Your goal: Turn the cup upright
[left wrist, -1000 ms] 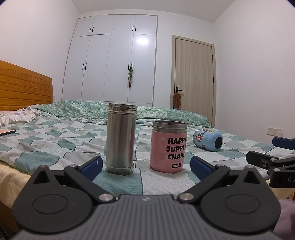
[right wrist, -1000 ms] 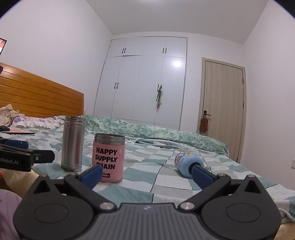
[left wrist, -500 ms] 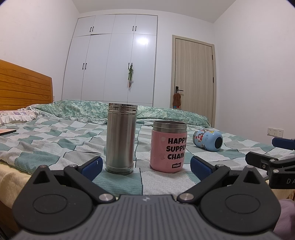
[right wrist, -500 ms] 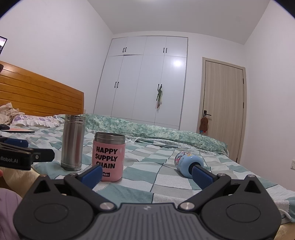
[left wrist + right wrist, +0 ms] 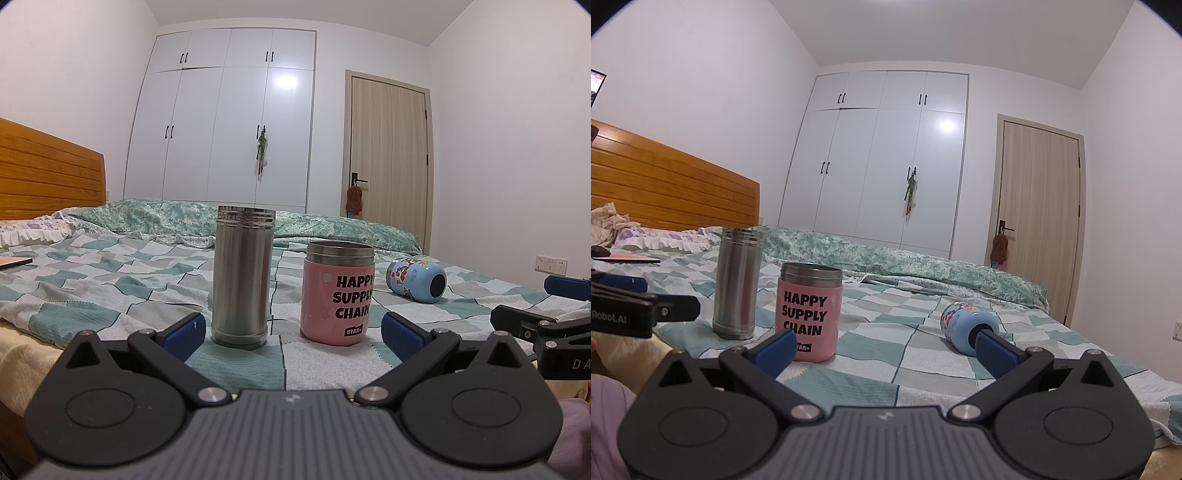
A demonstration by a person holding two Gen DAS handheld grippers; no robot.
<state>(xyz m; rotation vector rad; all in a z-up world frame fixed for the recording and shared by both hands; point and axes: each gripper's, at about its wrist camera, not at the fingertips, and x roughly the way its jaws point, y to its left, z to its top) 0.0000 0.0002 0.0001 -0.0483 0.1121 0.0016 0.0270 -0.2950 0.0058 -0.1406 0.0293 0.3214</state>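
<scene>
A small light-blue cartoon cup (image 5: 416,280) lies on its side on the checked bed cover, at the right; it also shows in the right wrist view (image 5: 966,325), partly behind my right fingertip. A steel flask (image 5: 242,272) and a pink "HAPPY SUPPLY CHAIN" cup (image 5: 338,292) stand upright; both also show in the right wrist view, flask (image 5: 735,283) and pink cup (image 5: 809,311). My left gripper (image 5: 291,332) is open and empty, just short of the flask and pink cup. My right gripper (image 5: 884,349) is open and empty, short of the blue cup.
The bed's near edge (image 5: 22,350) runs just below both grippers. A wooden headboard (image 5: 665,188) stands at the left, with a pillow and a flat pink item (image 5: 631,257) near it. White wardrobe (image 5: 225,118) and a door (image 5: 388,162) stand behind the bed.
Almost nothing has moved. The right wrist view has shifted very slightly; both grippers stay open and the cups stand as before.
</scene>
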